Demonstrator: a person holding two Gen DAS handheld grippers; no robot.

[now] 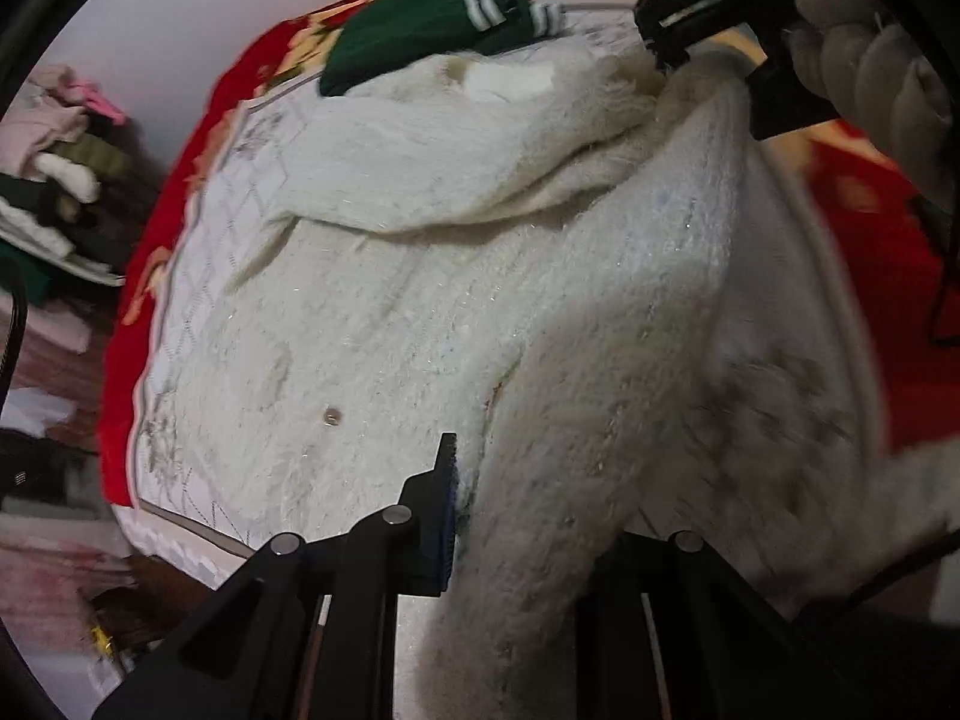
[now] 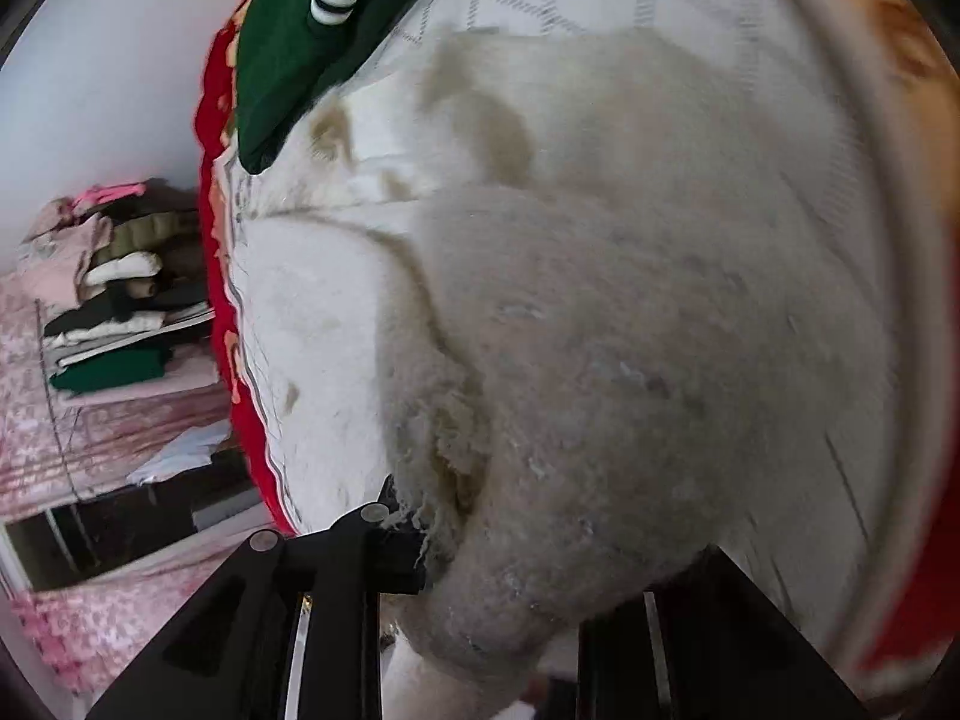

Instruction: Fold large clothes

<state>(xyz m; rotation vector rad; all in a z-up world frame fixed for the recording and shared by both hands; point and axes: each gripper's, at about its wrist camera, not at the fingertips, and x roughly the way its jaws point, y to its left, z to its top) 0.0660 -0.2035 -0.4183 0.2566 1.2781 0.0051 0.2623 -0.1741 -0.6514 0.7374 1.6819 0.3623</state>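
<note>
A large fluffy white sweater (image 1: 420, 312) lies spread on a white quilted mat (image 1: 198, 276) over a red blanket. My left gripper (image 1: 528, 540) is shut on a lifted fold of the sweater's near edge; only its left finger (image 1: 444, 516) shows, the other is under the fabric. My right gripper (image 1: 702, 60) appears at the top right of the left wrist view, shut on the sweater's far part. In the right wrist view the right gripper (image 2: 516, 570) holds a thick bunch of the sweater (image 2: 600, 360), which hides its right finger.
A folded dark green garment with white stripes (image 1: 420, 30) lies at the mat's far edge, also in the right wrist view (image 2: 288, 42). A stack of folded clothes (image 2: 120, 294) sits to the left beyond the red blanket (image 1: 120, 390). A white wall is behind.
</note>
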